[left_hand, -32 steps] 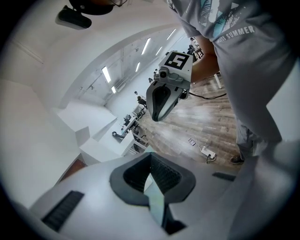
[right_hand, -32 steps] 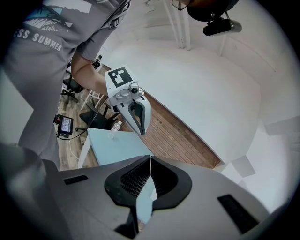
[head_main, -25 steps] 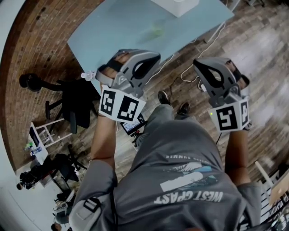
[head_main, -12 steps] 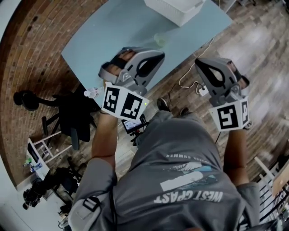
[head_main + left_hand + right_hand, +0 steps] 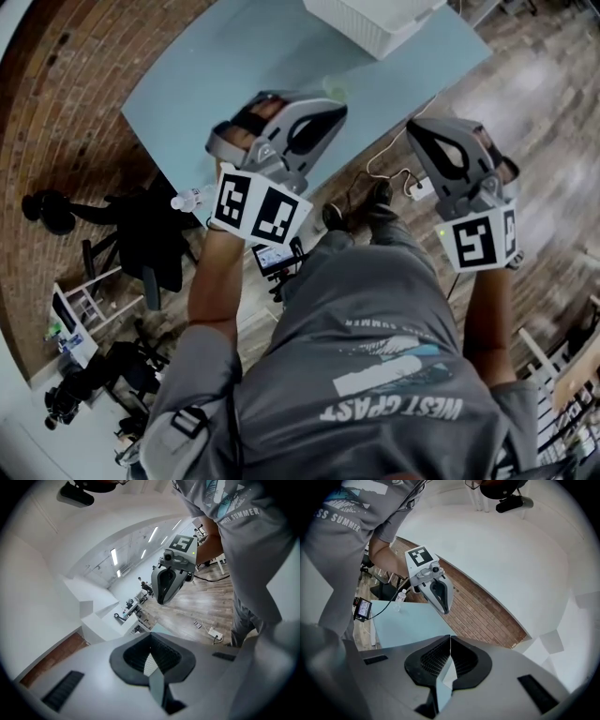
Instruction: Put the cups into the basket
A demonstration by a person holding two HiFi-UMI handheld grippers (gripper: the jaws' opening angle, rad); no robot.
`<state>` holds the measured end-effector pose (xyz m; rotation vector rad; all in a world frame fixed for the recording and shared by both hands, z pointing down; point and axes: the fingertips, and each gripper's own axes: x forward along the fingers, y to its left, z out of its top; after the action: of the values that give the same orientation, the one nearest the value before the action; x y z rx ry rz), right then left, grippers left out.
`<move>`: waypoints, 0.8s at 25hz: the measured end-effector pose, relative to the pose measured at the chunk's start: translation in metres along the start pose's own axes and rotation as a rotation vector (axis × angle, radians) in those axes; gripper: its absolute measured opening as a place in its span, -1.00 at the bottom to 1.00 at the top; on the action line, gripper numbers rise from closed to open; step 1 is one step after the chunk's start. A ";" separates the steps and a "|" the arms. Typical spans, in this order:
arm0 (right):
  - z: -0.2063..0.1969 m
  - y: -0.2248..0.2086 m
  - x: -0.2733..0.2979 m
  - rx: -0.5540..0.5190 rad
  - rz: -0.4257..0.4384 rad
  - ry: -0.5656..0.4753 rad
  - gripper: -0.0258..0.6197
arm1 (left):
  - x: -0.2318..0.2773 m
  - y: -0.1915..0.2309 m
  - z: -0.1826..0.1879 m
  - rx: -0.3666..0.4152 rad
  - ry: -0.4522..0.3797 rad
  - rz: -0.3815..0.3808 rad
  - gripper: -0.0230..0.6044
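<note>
Head view | L tongs (image 5: 319, 117), R tongs (image 5: 427, 136) closed, empty | by table (image 5: 234, 66) near edge | prob. cup (image 5: 335, 89) nr basket (image 5: 375, 19)

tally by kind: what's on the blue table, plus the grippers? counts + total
basket: 1
clear cup: 1
water bottle: 1
grippers: 2 (left gripper, right gripper, both shut and empty)
Total: 5

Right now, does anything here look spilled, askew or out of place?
Nothing looks spilled or damaged. Only a small bottle stands right at the corner of the table, where a knock could tip it off.
</note>
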<state>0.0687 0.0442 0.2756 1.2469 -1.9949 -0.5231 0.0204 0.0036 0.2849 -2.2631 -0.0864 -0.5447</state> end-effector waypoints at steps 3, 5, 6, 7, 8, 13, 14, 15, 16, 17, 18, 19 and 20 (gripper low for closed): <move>-0.018 -0.010 0.006 0.003 0.033 -0.026 -0.88 | 0.017 0.006 -0.001 -0.015 0.037 0.011 -0.92; -0.028 -0.019 0.012 0.003 0.056 -0.058 -0.88 | 0.027 0.011 -0.002 -0.025 0.068 0.020 -0.92; -0.032 -0.024 0.014 0.002 0.065 -0.076 -0.88 | 0.033 0.015 -0.002 -0.027 0.085 0.026 -0.92; -0.036 -0.029 0.015 -0.001 0.073 -0.092 -0.88 | 0.039 0.018 -0.001 -0.027 0.102 0.031 -0.92; -0.040 -0.034 0.015 -0.004 0.083 -0.106 -0.88 | 0.045 0.020 0.000 -0.026 0.118 0.036 -0.92; -0.059 -0.053 0.018 -0.017 0.125 -0.174 -0.88 | 0.069 0.027 0.007 -0.027 0.191 0.058 -0.92; -0.062 -0.055 0.019 -0.017 0.132 -0.181 -0.88 | 0.072 0.027 0.007 -0.032 0.202 0.061 -0.92; -0.064 -0.057 0.021 -0.015 0.139 -0.188 -0.88 | 0.073 0.028 0.007 -0.037 0.212 0.064 -0.92; -0.066 -0.058 0.023 -0.014 0.147 -0.195 -0.88 | 0.074 0.028 0.006 -0.041 0.221 0.067 -0.92; -0.066 -0.059 0.025 -0.013 0.155 -0.201 -0.88 | 0.074 0.029 0.004 -0.047 0.229 0.070 -0.92; -0.066 -0.059 0.029 -0.012 0.165 -0.205 -0.88 | 0.073 0.031 0.002 -0.052 0.236 0.073 -0.92; -0.067 -0.060 0.033 -0.011 0.173 -0.207 -0.88 | 0.072 0.032 -0.001 -0.058 0.242 0.075 -0.92; -0.067 -0.060 0.037 -0.009 0.181 -0.208 -0.88 | 0.071 0.034 -0.003 -0.064 0.246 0.076 -0.92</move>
<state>0.1446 -0.0132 0.2937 1.0277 -2.2503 -0.5914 0.0915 -0.0296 0.2930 -2.2315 0.1422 -0.7897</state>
